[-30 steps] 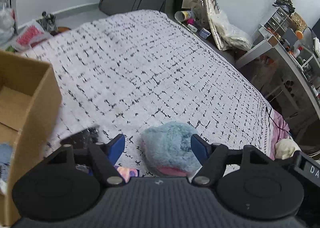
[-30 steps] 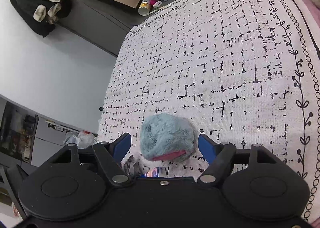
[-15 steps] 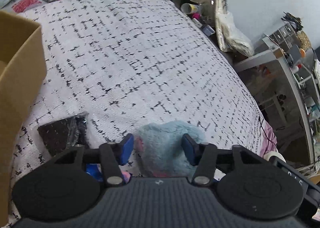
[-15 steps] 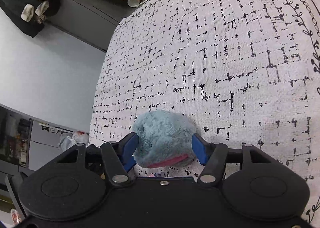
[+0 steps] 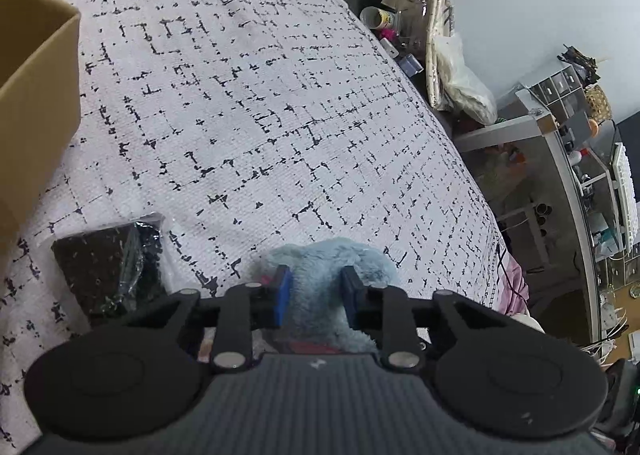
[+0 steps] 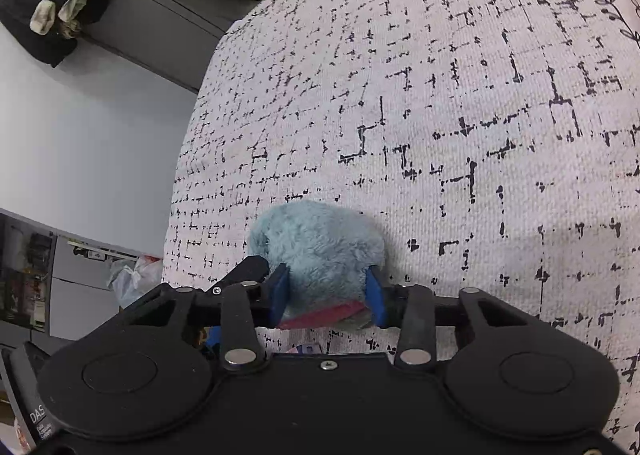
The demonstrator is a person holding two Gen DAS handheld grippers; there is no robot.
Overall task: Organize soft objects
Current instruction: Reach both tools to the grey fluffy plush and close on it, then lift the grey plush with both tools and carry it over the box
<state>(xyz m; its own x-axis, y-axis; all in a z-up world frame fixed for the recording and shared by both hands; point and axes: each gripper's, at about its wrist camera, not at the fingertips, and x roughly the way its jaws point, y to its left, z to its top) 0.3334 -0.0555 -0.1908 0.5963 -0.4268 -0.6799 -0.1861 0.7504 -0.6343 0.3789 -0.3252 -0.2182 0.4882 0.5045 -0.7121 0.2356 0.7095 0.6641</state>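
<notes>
A fluffy light-blue plush (image 5: 320,295) with a pink edge lies on the white black-patterned bedspread (image 5: 260,103). My left gripper (image 5: 315,297) is shut on the plush, its blue pads pressing into the fur from both sides. In the right wrist view my right gripper (image 6: 328,297) is shut on the same blue plush (image 6: 316,243), the pads squeezing its near end. A black item in clear plastic wrap (image 5: 108,267) lies on the bed to the left of the left gripper.
A cardboard box (image 5: 36,75) stands at the left on the bed. Past the bed's far edge are jars, a cup (image 5: 378,17) and bags (image 5: 460,79). A desk with shelves (image 5: 568,159) is at the right. A dark cabinet (image 6: 152,15) lines the wall.
Both grippers have closed from open onto the blue plush and moved closer to it. The wrapped black item came into view at the left.
</notes>
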